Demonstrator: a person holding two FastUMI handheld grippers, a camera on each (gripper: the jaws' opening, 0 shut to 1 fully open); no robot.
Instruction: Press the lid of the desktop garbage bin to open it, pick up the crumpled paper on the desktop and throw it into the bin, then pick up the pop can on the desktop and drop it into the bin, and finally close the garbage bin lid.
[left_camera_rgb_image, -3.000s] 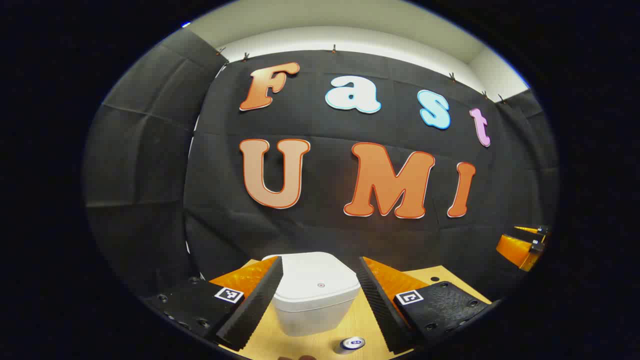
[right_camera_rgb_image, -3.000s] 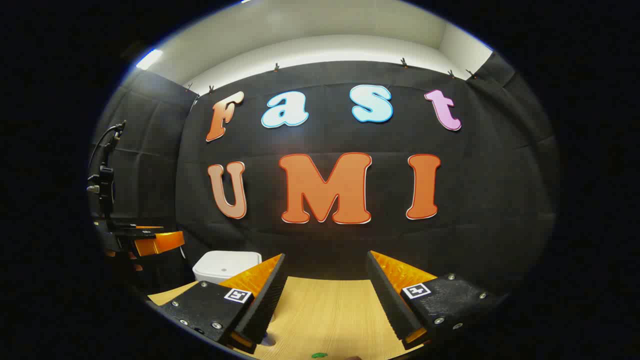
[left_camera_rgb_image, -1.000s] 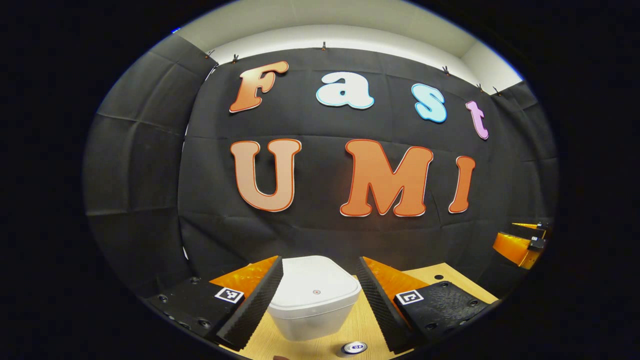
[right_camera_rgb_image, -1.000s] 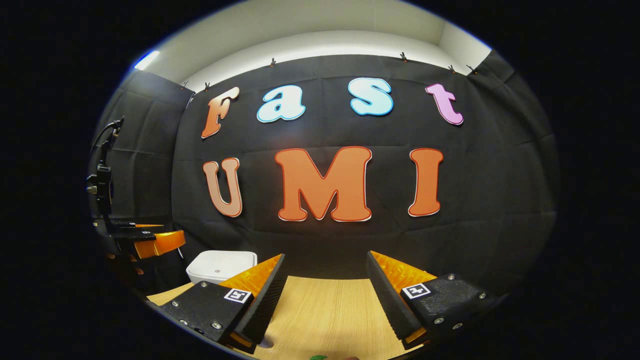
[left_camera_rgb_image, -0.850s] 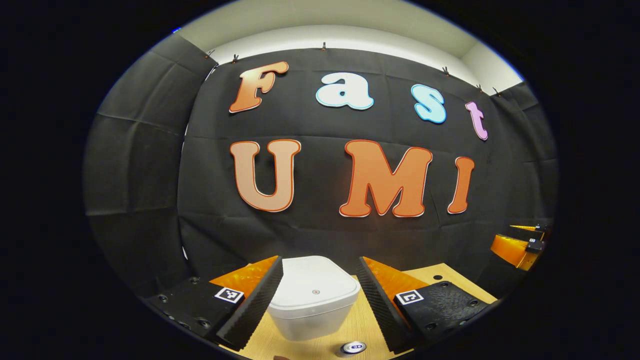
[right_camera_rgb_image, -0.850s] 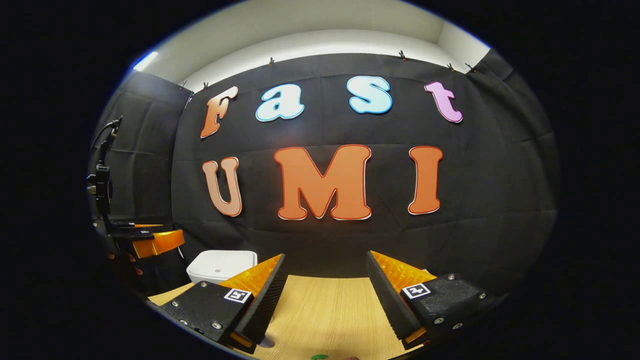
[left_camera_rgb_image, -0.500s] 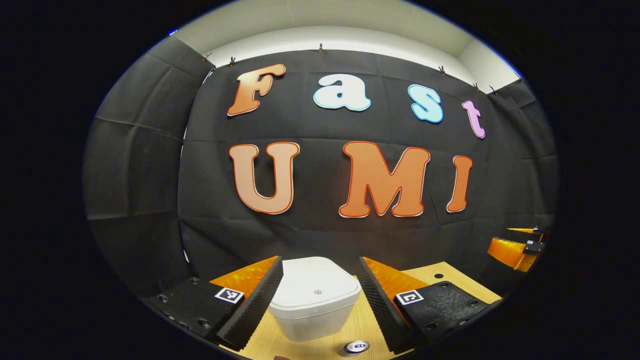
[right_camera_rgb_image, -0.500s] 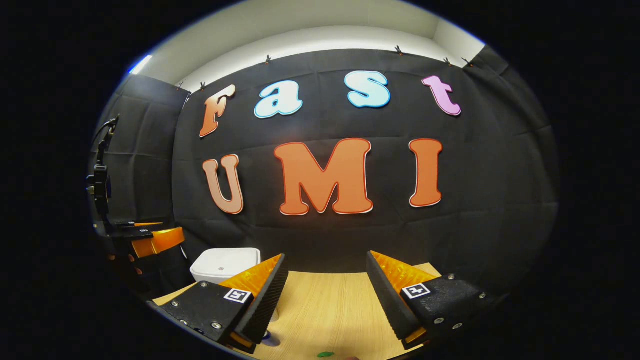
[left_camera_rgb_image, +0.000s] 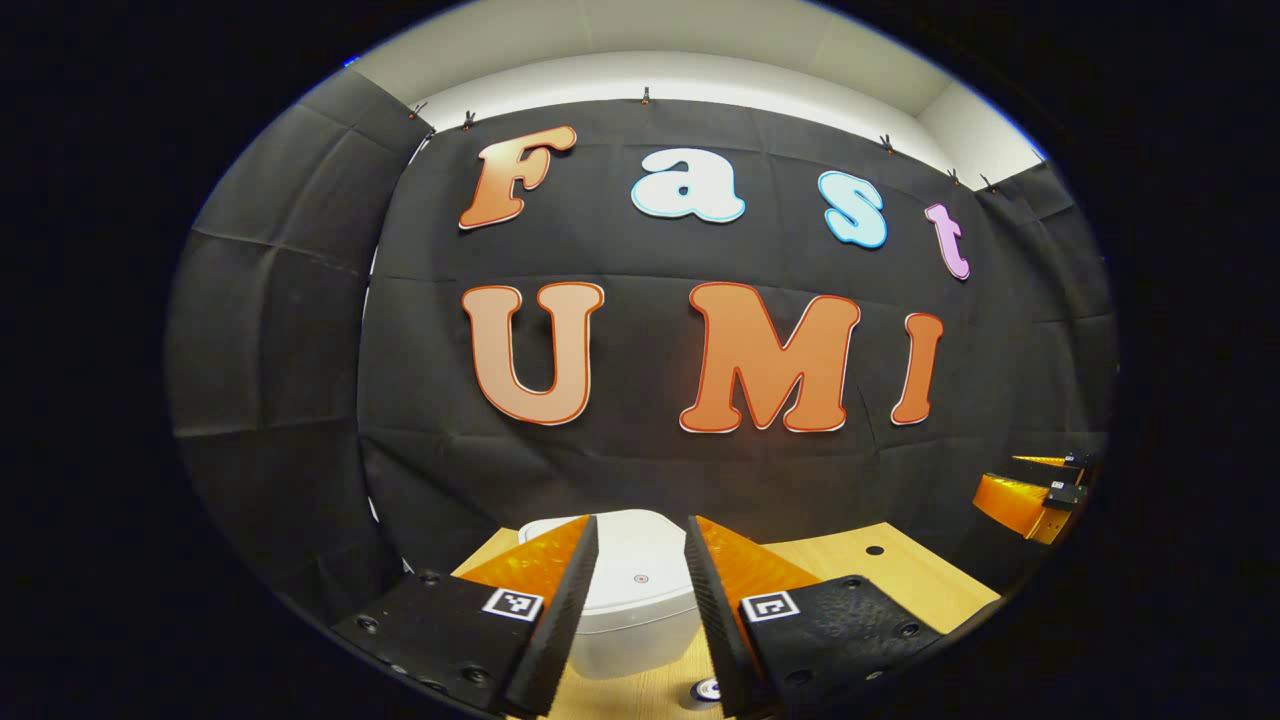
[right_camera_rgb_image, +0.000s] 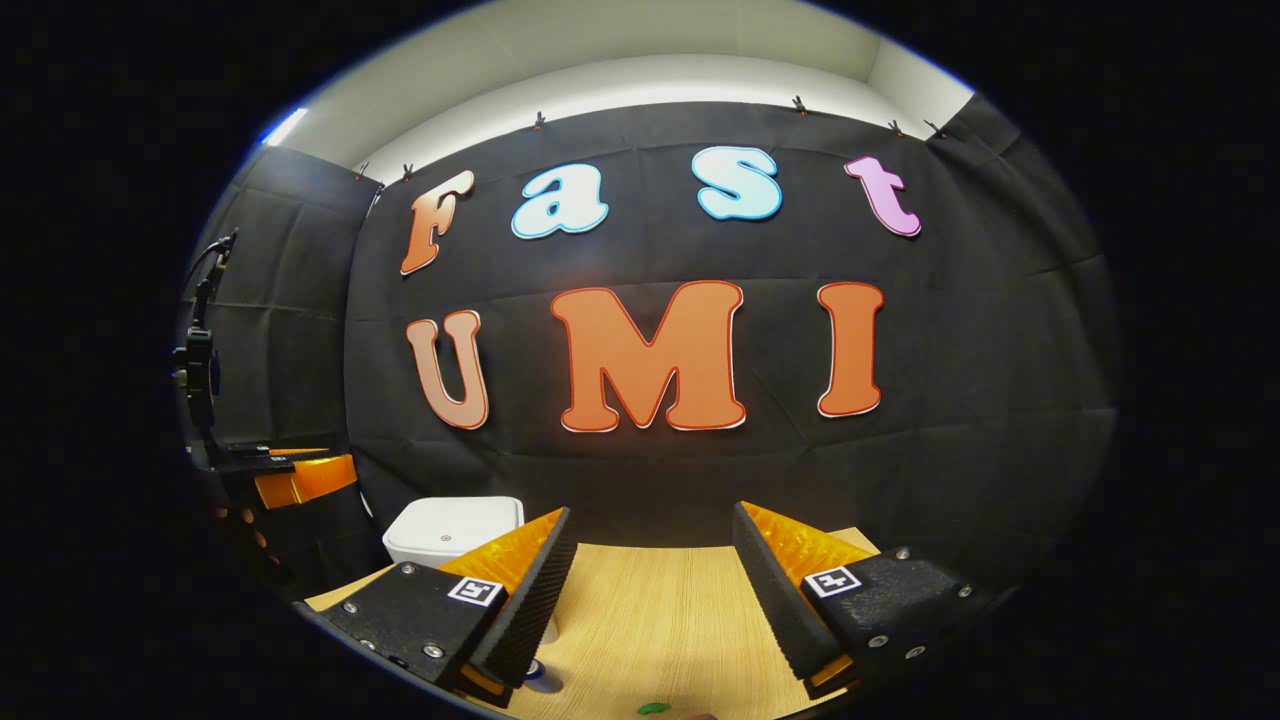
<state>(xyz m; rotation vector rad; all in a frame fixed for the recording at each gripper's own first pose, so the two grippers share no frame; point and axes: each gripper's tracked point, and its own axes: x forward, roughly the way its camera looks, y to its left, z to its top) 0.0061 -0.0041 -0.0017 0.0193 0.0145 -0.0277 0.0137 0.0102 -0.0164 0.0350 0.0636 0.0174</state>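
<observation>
While the left gripper (left_camera_rgb_image: 640, 620) hangs with its fingers drawn narrow, gripping nothing, the left gripper view frames the white garbage bin (left_camera_rgb_image: 640, 600), lid shut, between them, the pop can (left_camera_rgb_image: 708, 689) just before it. From the right gripper view, the bin (right_camera_rgb_image: 450, 528) sits far left; the right gripper (right_camera_rgb_image: 650, 600) gapes wide over the wooden table (right_camera_rgb_image: 650, 600), a green scrap (right_camera_rgb_image: 653, 709) near the bottom edge.

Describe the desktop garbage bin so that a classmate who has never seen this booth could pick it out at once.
Start at the light wooden desktop in front of the black cloth wall. Near its back left corner, as the right gripper view shows it, stands the garbage bin, seen in the left gripper view straight ahead between the left claw fingers. It is the one white, rounded-square tub, its lid closed, with a small round dot in the middle.
</observation>
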